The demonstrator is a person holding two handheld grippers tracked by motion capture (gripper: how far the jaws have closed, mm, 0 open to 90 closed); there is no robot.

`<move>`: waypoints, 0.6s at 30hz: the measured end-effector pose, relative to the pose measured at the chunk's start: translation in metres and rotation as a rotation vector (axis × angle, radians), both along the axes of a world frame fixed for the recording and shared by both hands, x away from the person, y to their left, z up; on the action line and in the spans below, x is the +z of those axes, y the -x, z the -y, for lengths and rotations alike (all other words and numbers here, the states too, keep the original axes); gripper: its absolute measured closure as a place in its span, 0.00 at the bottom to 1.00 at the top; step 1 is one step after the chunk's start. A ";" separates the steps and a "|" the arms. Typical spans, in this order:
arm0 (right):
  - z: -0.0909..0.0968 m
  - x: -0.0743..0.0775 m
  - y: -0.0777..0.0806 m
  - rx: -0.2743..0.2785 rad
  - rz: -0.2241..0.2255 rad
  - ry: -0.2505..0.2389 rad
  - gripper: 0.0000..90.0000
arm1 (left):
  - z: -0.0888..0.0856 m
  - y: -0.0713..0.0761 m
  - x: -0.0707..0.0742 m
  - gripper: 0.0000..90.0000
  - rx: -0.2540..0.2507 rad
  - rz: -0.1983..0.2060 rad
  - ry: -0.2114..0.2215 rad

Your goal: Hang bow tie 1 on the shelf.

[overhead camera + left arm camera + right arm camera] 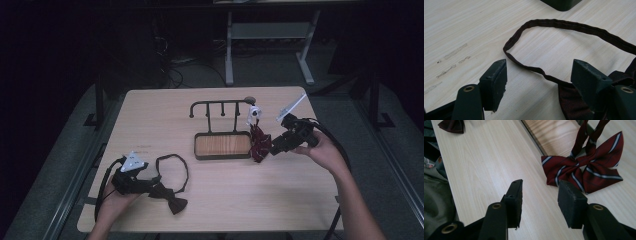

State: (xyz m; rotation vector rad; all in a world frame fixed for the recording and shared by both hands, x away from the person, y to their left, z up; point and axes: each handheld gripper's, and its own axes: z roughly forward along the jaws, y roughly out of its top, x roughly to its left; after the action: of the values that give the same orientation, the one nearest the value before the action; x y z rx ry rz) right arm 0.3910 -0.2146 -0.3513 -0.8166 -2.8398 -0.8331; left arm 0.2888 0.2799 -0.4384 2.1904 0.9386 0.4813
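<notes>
Dark red striped bow tie (pixel 584 168) hangs by its strap from the rack (pixel 222 106), resting on the desk (pixel 225 195) beside the tray (pixel 223 145). Right hand-held gripper (pixel 540 195) released just before it; left hand-held gripper (pixel 540 80) released over the black bow tie (pixel 170 197).

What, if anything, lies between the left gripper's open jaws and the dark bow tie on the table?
Nothing visible does. The left gripper is open, with bare table ahead; the dark bow tie lies by its right jaw, its strap crossing the gap.
</notes>
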 end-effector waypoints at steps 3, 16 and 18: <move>0.001 -0.004 0.003 -0.003 0.003 -0.007 0.59 | 0.000 0.000 0.000 0.33 0.000 -0.002 -0.001; 0.001 -0.021 0.019 0.003 -0.007 -0.006 0.56 | 0.001 -0.001 -0.002 0.33 0.005 -0.010 0.002; 0.001 -0.024 0.021 0.003 -0.012 -0.011 0.55 | 0.001 -0.001 -0.002 0.33 0.002 -0.009 0.000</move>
State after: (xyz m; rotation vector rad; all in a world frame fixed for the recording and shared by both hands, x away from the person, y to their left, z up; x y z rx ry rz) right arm 0.3703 -0.2154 -0.3754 -0.8125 -2.8230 -0.8397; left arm 0.2896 0.2791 -0.4406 2.1935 0.9456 0.4723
